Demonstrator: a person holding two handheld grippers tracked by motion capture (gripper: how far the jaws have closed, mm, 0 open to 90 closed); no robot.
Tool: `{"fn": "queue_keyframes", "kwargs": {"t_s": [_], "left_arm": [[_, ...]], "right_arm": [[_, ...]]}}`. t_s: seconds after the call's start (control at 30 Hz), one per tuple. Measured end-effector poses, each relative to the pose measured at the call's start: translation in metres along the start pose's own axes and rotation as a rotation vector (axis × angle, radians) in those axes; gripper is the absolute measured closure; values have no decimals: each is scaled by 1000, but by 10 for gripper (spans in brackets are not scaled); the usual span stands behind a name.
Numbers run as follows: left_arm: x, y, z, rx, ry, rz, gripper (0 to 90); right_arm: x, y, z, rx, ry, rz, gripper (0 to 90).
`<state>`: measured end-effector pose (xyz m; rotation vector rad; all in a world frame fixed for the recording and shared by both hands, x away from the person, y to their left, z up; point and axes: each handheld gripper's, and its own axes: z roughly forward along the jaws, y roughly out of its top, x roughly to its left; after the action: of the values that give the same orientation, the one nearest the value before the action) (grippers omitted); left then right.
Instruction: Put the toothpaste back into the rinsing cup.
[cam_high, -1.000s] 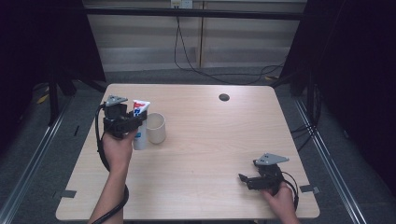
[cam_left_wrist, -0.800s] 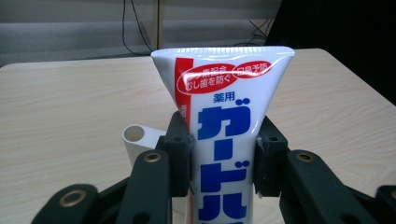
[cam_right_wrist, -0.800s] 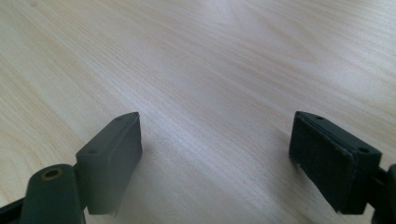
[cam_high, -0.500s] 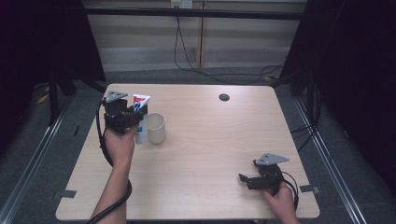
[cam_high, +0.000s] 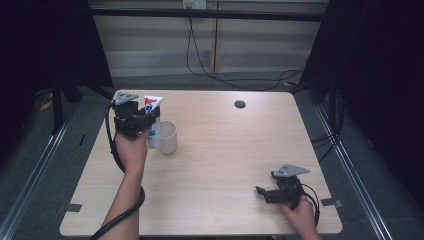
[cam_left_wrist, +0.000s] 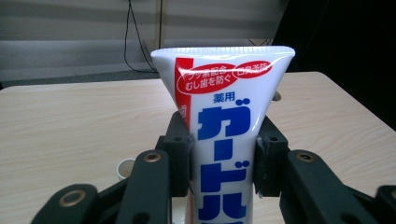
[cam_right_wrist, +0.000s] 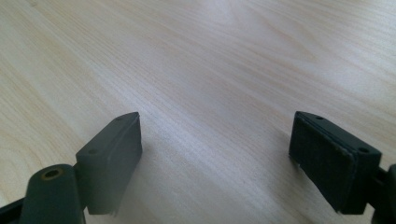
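A white toothpaste tube (cam_high: 153, 104) with blue and red print stands upright, crimped end up, in my left gripper (cam_high: 145, 122) at the table's far left. In the left gripper view the pads (cam_left_wrist: 180, 156) press on both sides of the tube (cam_left_wrist: 224, 107), so that gripper (cam_left_wrist: 223, 163) is shut on it. A white cup (cam_high: 168, 137) stands on the table just right of the tube. My right gripper (cam_high: 265, 192) lies low over the table near the front right corner. Its jaws are open in the right gripper view (cam_right_wrist: 217, 149), with bare wood between them.
The light wooden table (cam_high: 225, 150) has a small dark round hole (cam_high: 240, 104) near its far edge. A black cable (cam_high: 117, 155) hangs from the left gripper along the forearm. Dark floor and metal rails surround the table.
My left gripper has lifted the tube a little beside the cup. The right gripper has stayed where it was.
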<state>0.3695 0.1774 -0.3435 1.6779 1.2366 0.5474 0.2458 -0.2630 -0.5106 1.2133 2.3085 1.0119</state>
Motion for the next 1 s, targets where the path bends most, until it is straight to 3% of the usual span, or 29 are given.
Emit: {"fn": "queue_keyframes", "kwargs": {"t_s": [0.4,1.0], "left_arm": [[1,3,7,-22,2,-11,652],[2,6,20,-57,-2,3,649]], "right_arm": [[0,0,0,-1,0,-2,166],[0,0,0,1,-1,0,166]]}}
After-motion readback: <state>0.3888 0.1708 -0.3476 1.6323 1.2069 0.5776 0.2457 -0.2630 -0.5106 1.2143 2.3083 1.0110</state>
